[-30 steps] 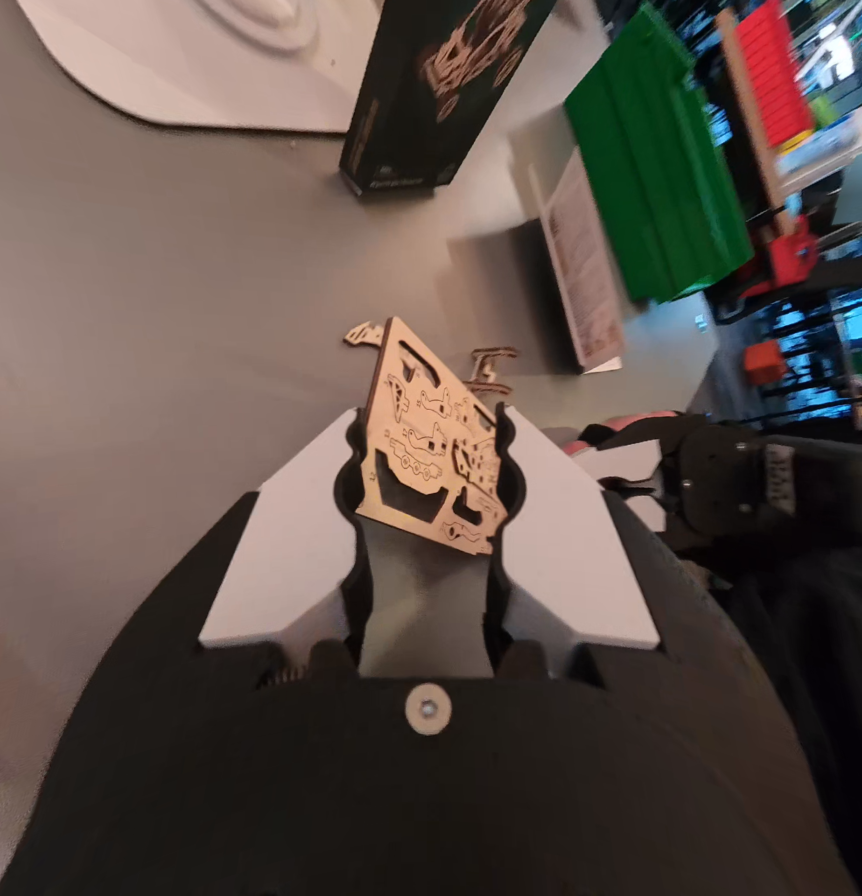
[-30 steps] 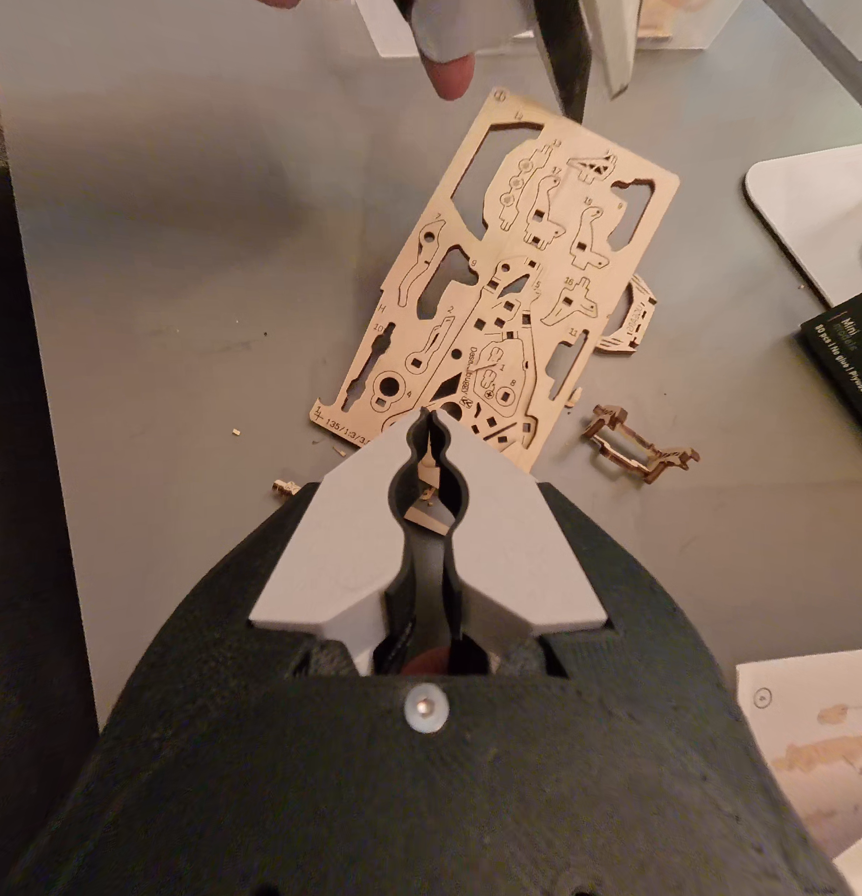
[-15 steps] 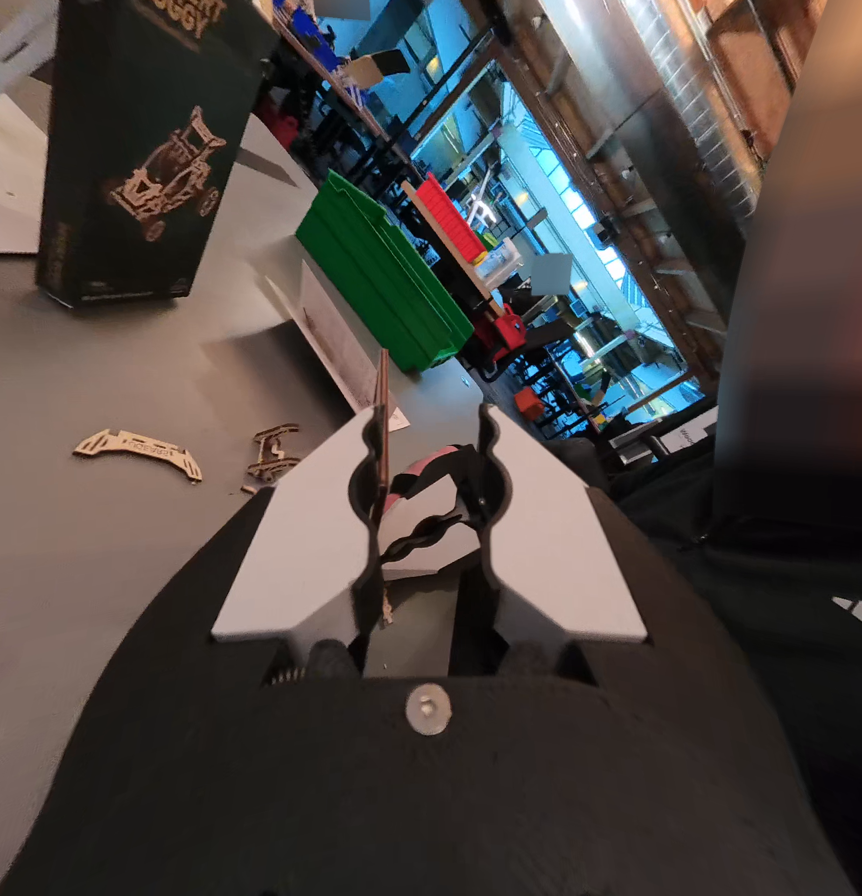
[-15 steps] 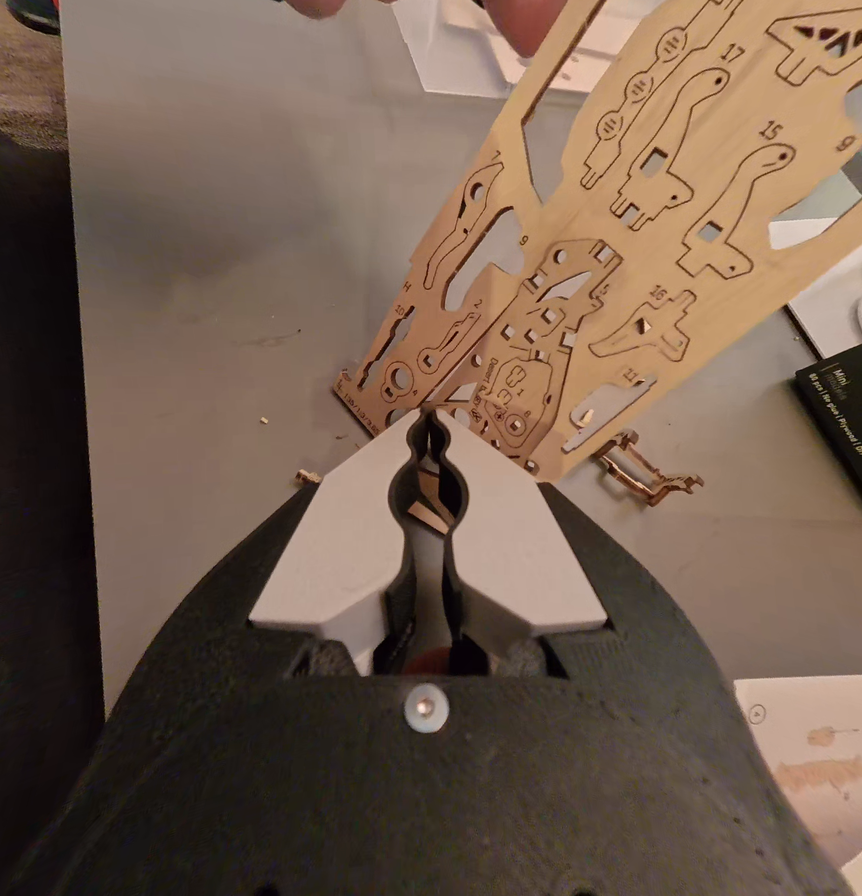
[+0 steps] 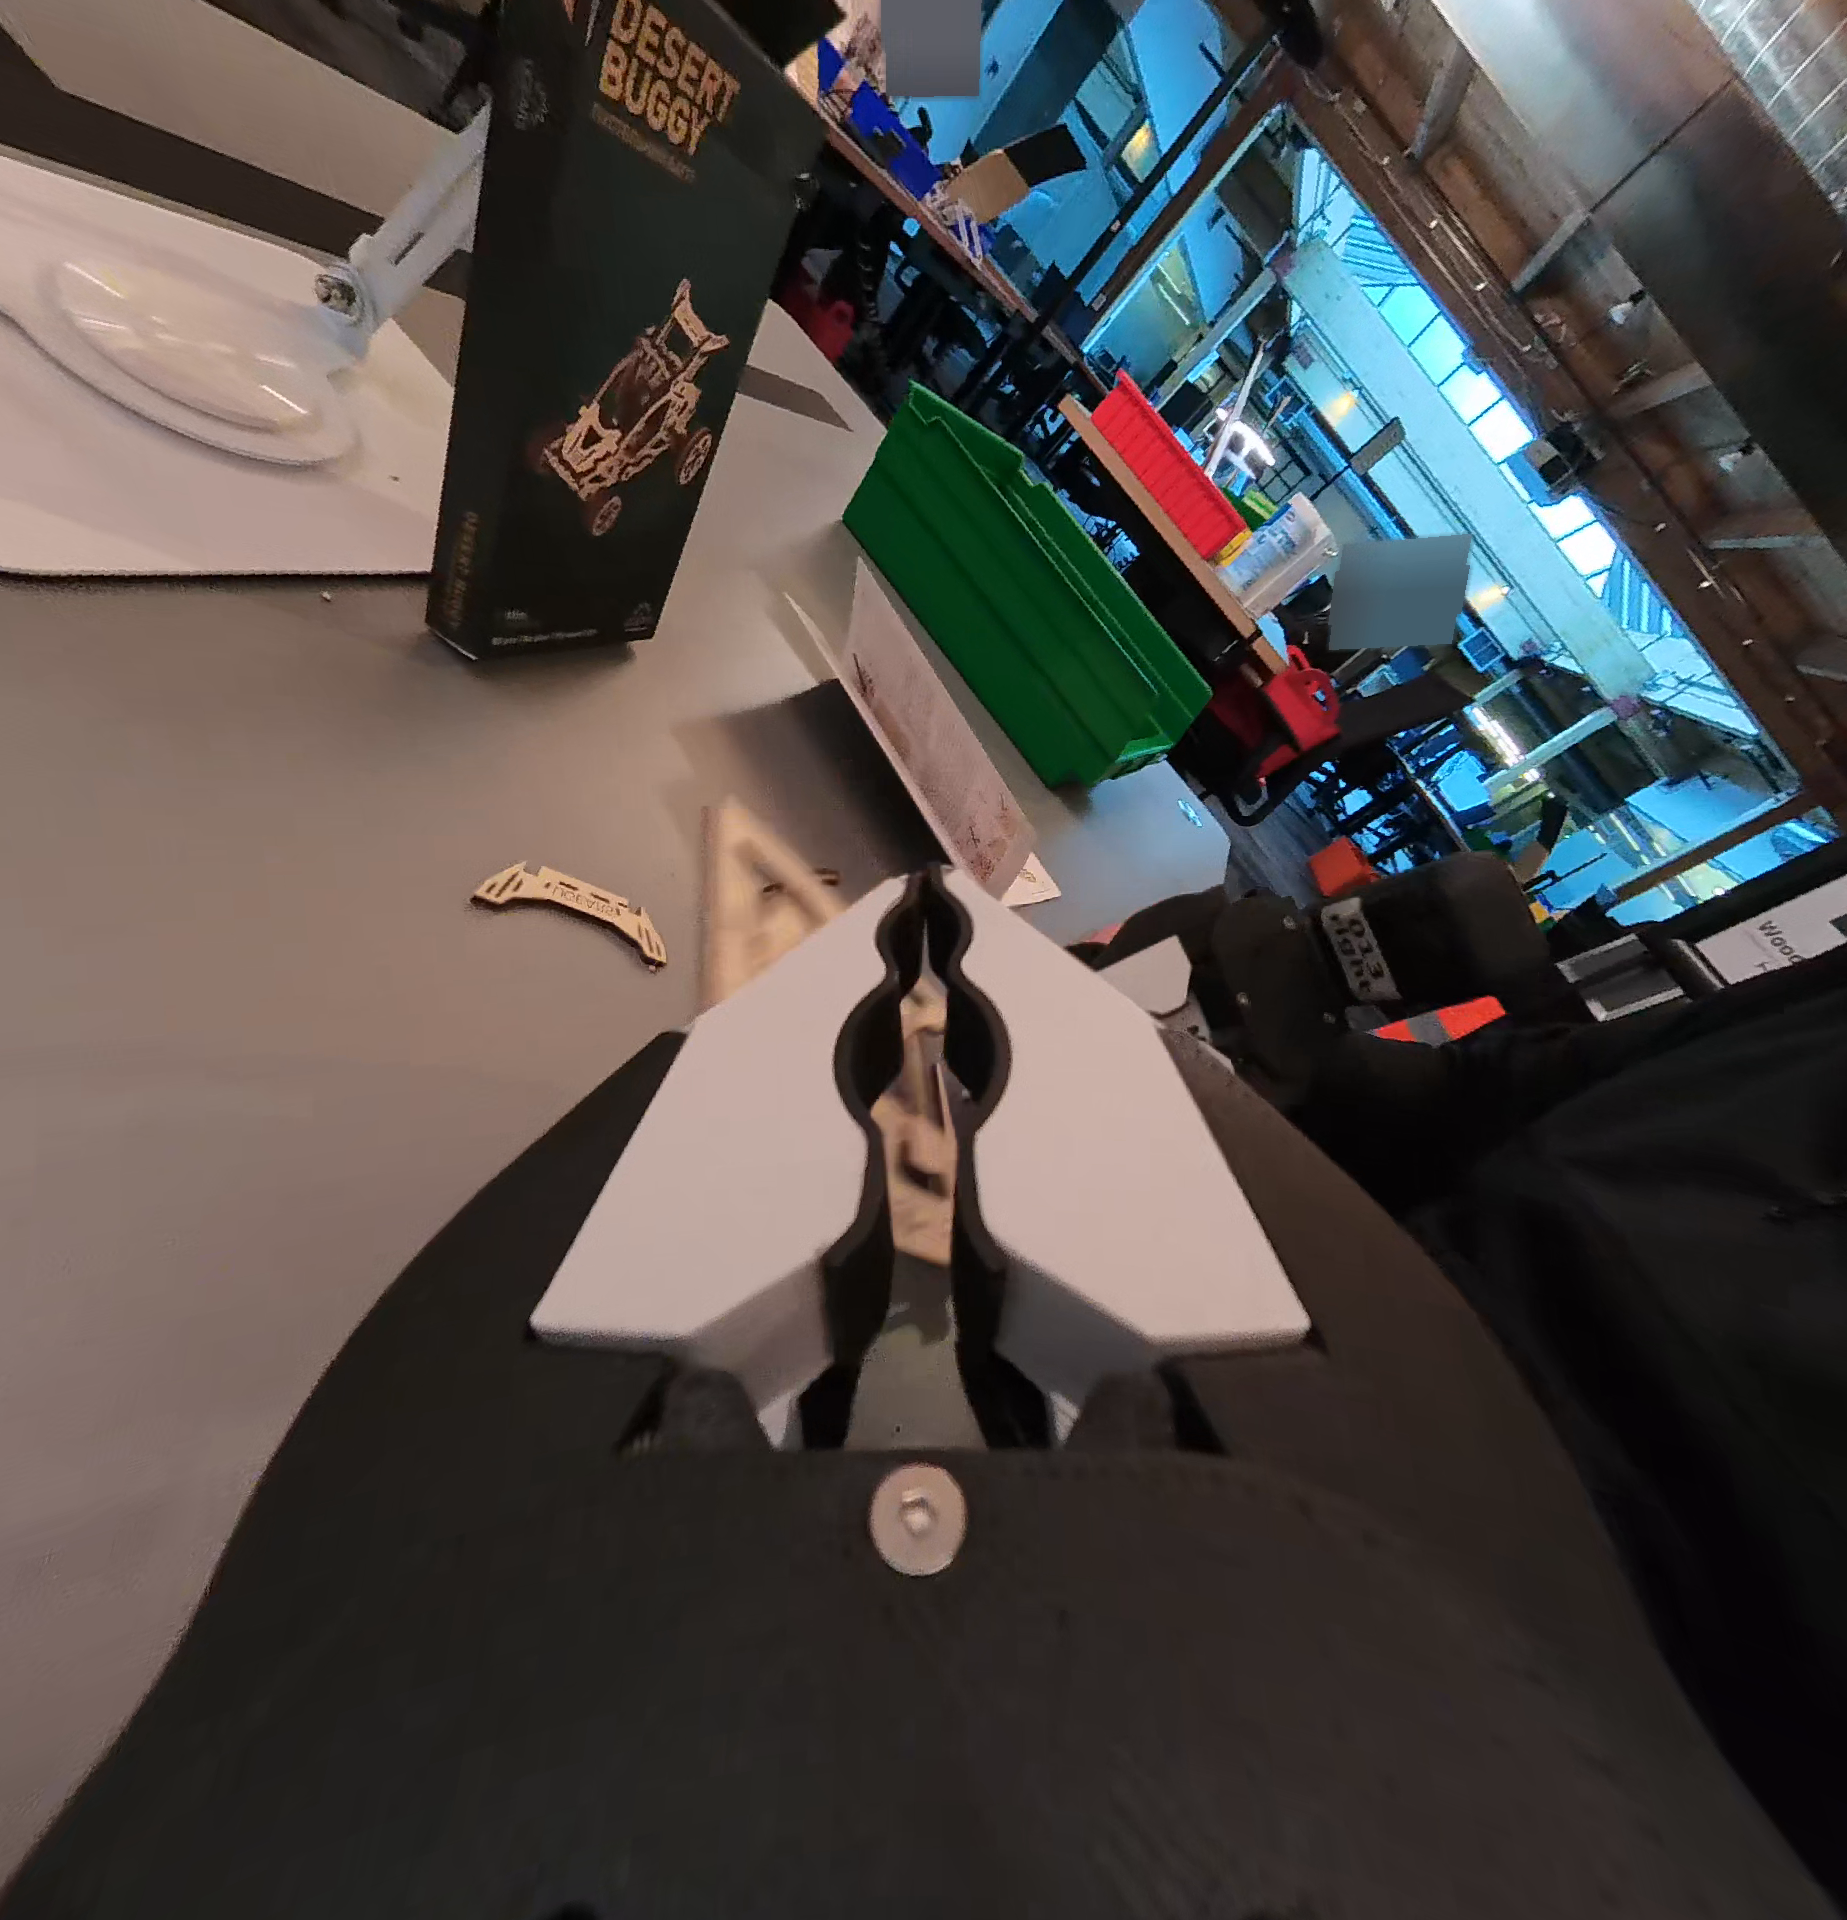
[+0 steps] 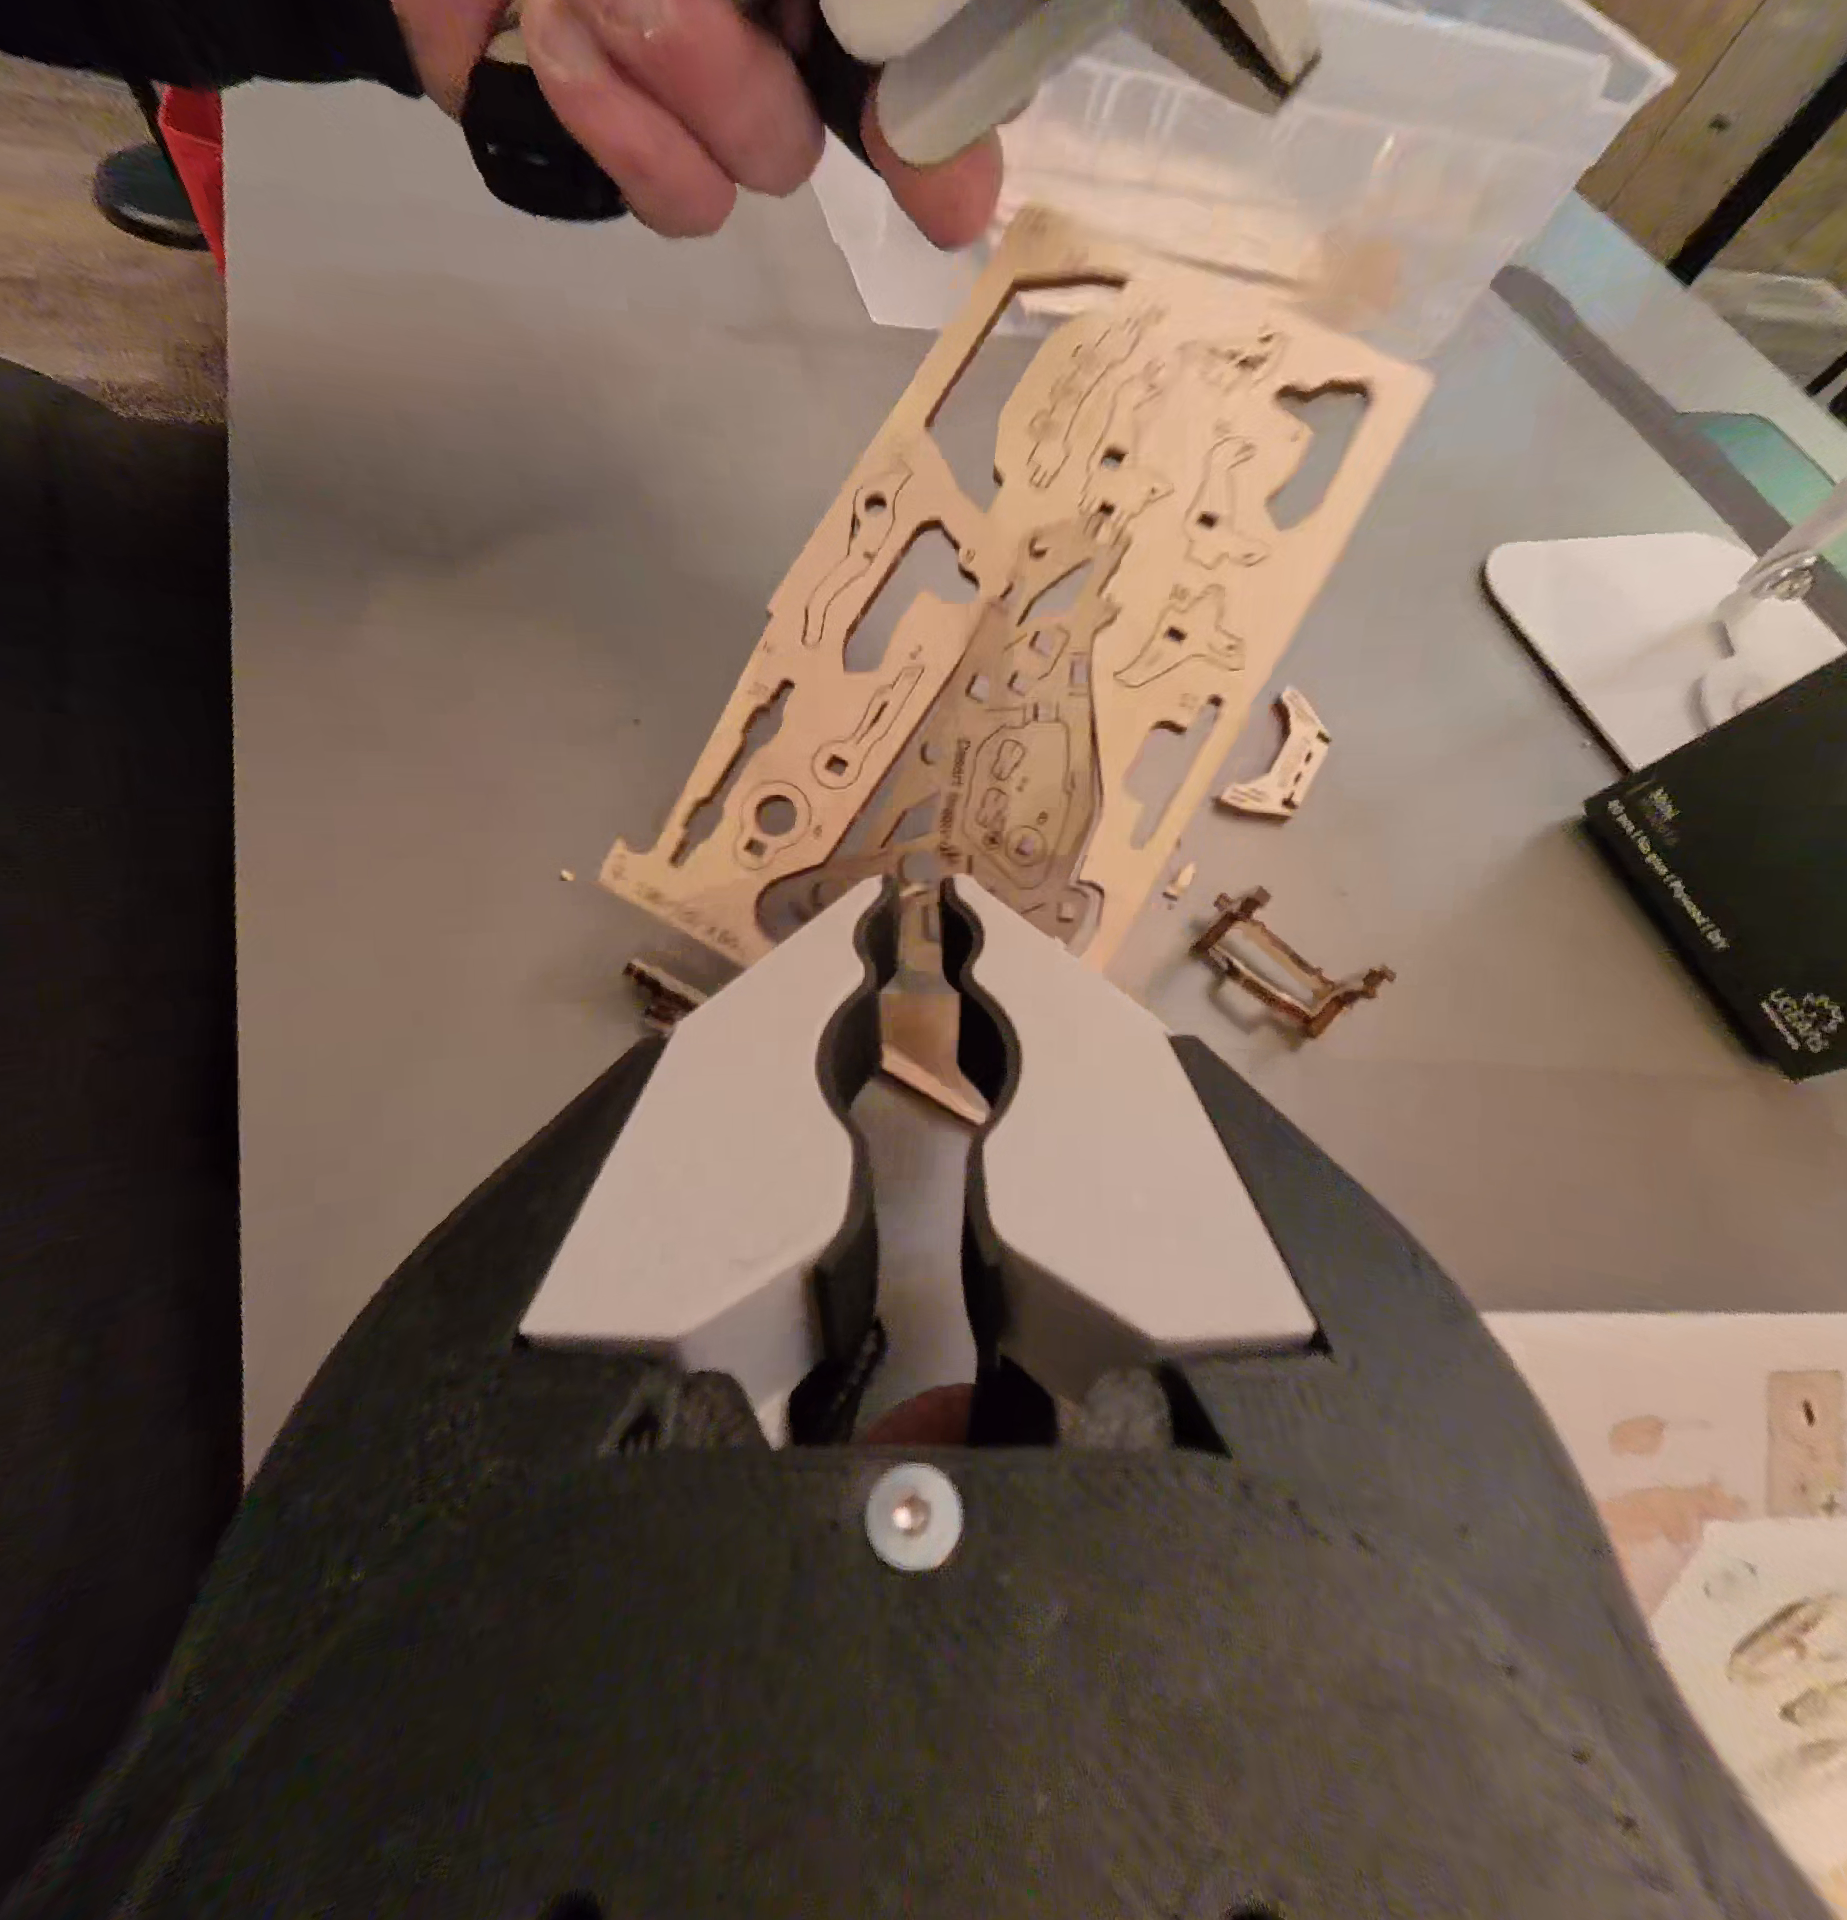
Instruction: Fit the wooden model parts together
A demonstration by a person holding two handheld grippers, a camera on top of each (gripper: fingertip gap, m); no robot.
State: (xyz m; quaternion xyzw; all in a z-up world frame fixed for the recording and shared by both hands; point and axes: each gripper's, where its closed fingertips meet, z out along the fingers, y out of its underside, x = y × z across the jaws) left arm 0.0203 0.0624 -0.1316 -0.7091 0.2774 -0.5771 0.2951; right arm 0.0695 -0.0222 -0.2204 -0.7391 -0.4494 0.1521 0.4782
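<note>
Your right gripper is clenched on a small wooden part, a pale wedge whose tip sits between the fingertips while its wider end hangs back in the gap between the fingers. Just beyond it the wooden parts sheet lies on the grey table, blurred, with several cut-outs already empty. Your left gripper has its fingertips nearly meeting; a blurred pale sliver shows in the gap behind them, and I cannot tell whether it is pinched. From the right wrist view your left hand holds that gripper above the sheet's far end. A curved wooden piece, a small assembled frame and the dark kit box rest nearby.
</note>
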